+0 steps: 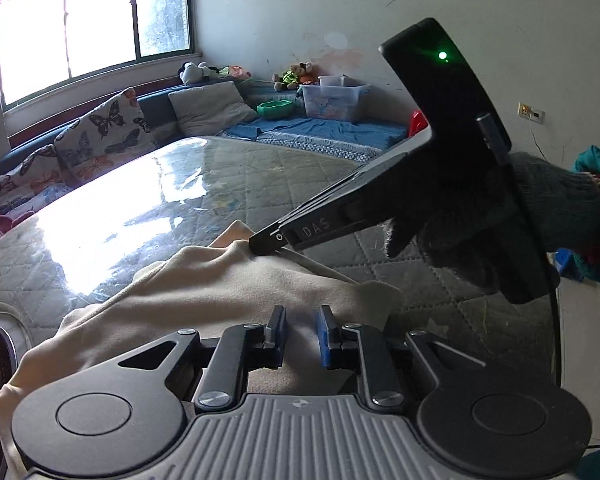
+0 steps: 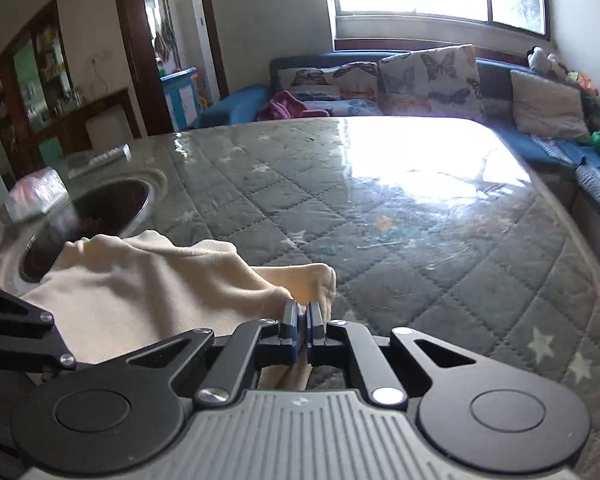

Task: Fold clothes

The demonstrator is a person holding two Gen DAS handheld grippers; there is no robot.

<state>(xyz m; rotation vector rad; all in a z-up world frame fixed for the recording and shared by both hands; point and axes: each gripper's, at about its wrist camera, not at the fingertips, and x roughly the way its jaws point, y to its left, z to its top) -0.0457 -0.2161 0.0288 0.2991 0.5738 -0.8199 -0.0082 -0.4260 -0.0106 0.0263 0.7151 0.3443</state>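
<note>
A cream garment (image 1: 204, 292) lies bunched on the quilted table top, also in the right wrist view (image 2: 140, 292). My left gripper (image 1: 302, 326) hangs over the cloth with its blue pads apart, and cloth shows in the gap. My right gripper (image 2: 302, 316) is shut on an edge of the cream garment. In the left wrist view the right gripper (image 1: 260, 246) comes in from the right in a gloved hand and pinches the cloth's far fold.
The table (image 2: 420, 220) has a grey quilted cover under glossy plastic. A round metal bowl (image 2: 96, 216) sits sunk in it at the left. Butterfly cushions (image 2: 428, 76) and a sofa stand behind. A plastic bin (image 1: 332, 100) and toys lie far off.
</note>
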